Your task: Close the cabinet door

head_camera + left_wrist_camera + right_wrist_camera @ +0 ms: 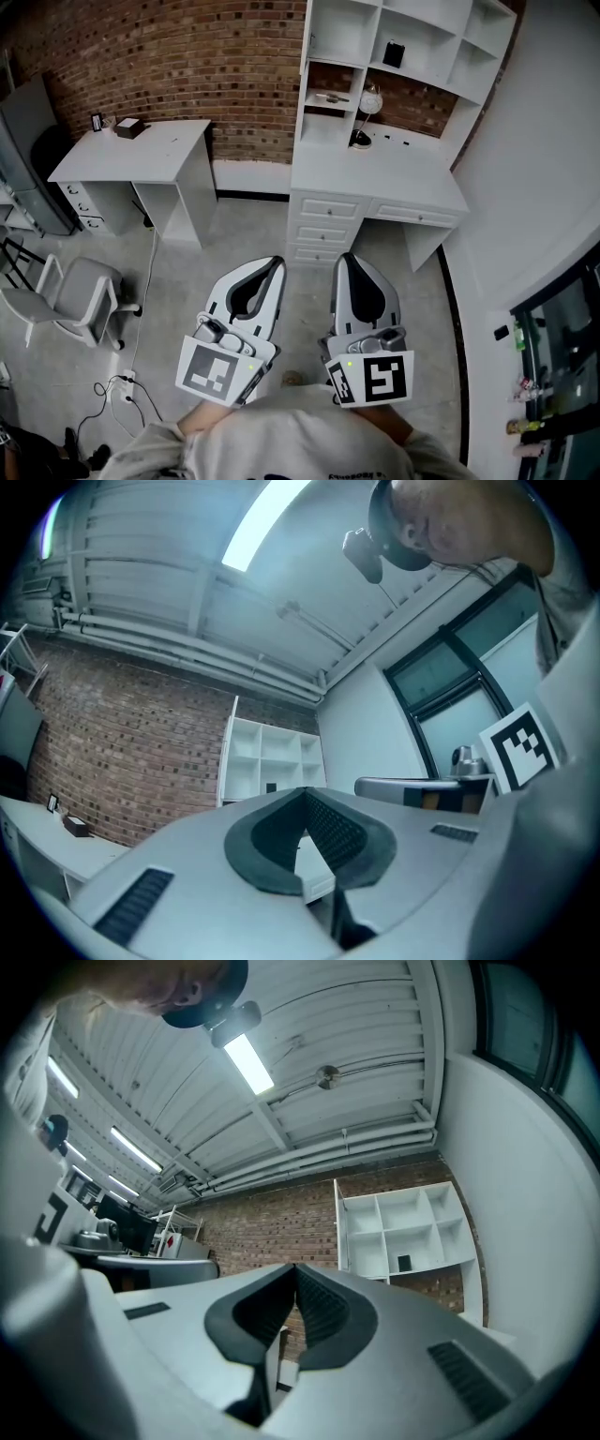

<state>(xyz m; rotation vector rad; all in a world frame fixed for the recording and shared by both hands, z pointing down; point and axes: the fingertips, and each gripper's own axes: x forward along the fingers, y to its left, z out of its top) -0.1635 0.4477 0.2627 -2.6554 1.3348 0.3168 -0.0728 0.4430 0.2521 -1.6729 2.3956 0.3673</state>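
Observation:
A white shelf unit stands on a white desk with drawers against the brick wall, ahead of me. At its upper left corner a thin white door panel stands out edge-on; the right gripper view shows that panel too. Both grippers hang side by side over the grey floor, well short of the desk and pointing toward it. My left gripper is shut with nothing in it, its tips meeting. Beside it, my right gripper is also shut and empty.
A second white desk stands at the left by the brick wall, with a grey chair and floor cables nearer me. A white wall and a dark glass front close off the right side.

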